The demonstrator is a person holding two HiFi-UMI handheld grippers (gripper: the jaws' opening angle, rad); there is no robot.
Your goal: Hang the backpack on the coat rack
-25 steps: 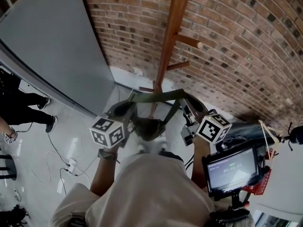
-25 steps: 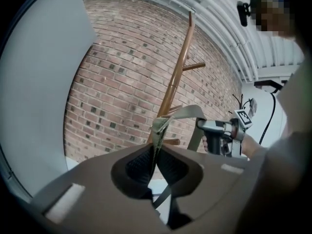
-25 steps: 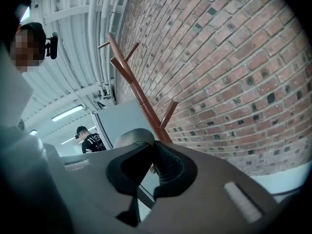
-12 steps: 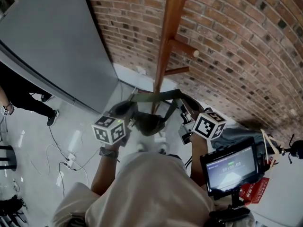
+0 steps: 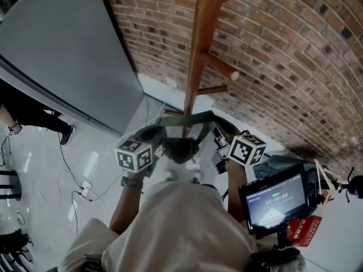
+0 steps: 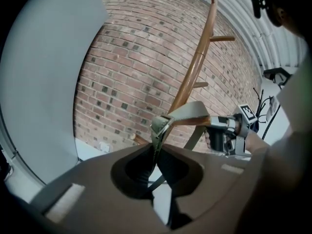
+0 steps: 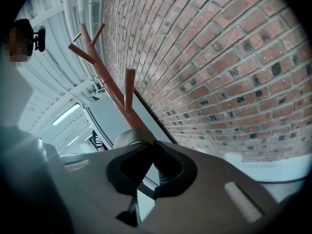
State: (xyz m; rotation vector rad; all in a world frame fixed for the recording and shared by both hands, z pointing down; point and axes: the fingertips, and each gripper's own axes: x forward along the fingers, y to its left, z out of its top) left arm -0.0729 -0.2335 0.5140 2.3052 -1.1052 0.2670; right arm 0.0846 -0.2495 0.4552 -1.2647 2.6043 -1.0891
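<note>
An olive-green backpack [image 5: 180, 147] hangs by its top strap [image 5: 185, 118], which is stretched level between my two grippers just in front of the wooden coat rack's pole [image 5: 199, 44]. My left gripper [image 5: 159, 130] is shut on the strap's left end [image 6: 163, 123], the webbing pinched between the jaws. My right gripper [image 5: 218, 134] is shut on the other end; the strap [image 7: 127, 136] bulges just above its jaws. A peg [image 5: 222, 67] juts right from the pole above the strap. The rack [image 6: 196, 67] stands against the brick wall, with forked pegs [image 7: 127, 89] nearby.
A brick wall [image 5: 295, 50] runs behind the rack and a grey panel [image 5: 57, 44] stands at left. Cables and a power strip [image 5: 85, 186] lie on the floor. A person's legs [image 5: 34, 118] show far left. A monitor [image 5: 275, 197] and a dark bag [image 5: 283, 164] are at right.
Both grippers have sunk a little with the strap held between them, and their marker cubes have drawn slightly closer together. The person at the left has shifted.
</note>
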